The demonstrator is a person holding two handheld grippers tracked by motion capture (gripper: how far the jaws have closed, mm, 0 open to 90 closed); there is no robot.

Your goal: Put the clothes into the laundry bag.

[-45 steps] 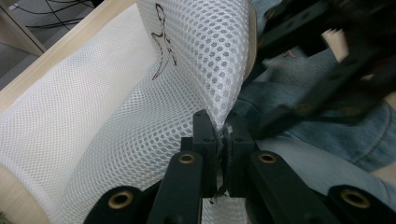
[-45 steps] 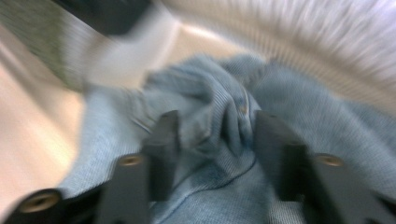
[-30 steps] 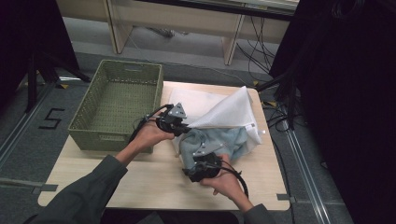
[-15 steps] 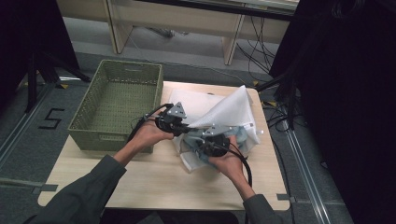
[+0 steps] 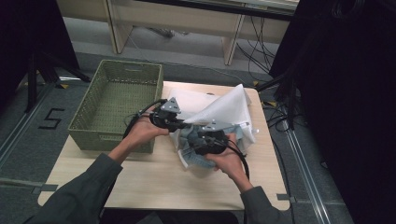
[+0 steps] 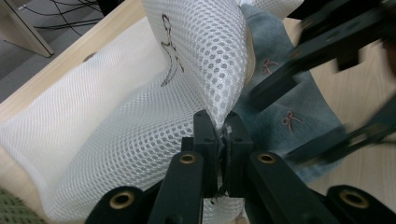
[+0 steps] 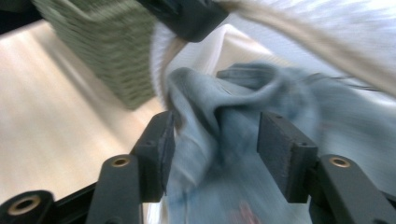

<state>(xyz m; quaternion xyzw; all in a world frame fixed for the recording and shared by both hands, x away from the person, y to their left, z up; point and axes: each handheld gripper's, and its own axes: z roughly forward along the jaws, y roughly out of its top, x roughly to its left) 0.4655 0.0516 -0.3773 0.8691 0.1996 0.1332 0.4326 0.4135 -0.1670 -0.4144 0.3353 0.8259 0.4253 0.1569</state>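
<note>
On the light wooden counter, right of centre: white mesh laundry bag with a grey-blue denim garment at its mouth, near the counter's middle.

Left claw: jaws pinched tight on the edge of the white mesh bag, fabric squeezed between the pads. The mesh rises from the jaws in a curved fold, lifted clear of the counter; the rest of the bag lies flat towards the far edge. In the high view the left claw sits just right of the olive-green woven rectangular basket, holding the bag flap up like a tent.

Right claw: jaws have just been opening, now standing fairly wide. A bunched ridge of the denim garment sits between the pads; the left pad touches or nearly touches the cloth, the right pad is clear of it. Frame is blurred, so contact on the left pad is hard to confirm. Not a firm grip. In the high view the right claw is over the denim, close to the left claw and below the raised mesh.

Denim: partly under the lifted bag flap, partly spilled out on the counter towards the person. The left gripper view shows small brown embroidered marks on it.

Basket: on the left part of the counter, apart from bag.
</note>
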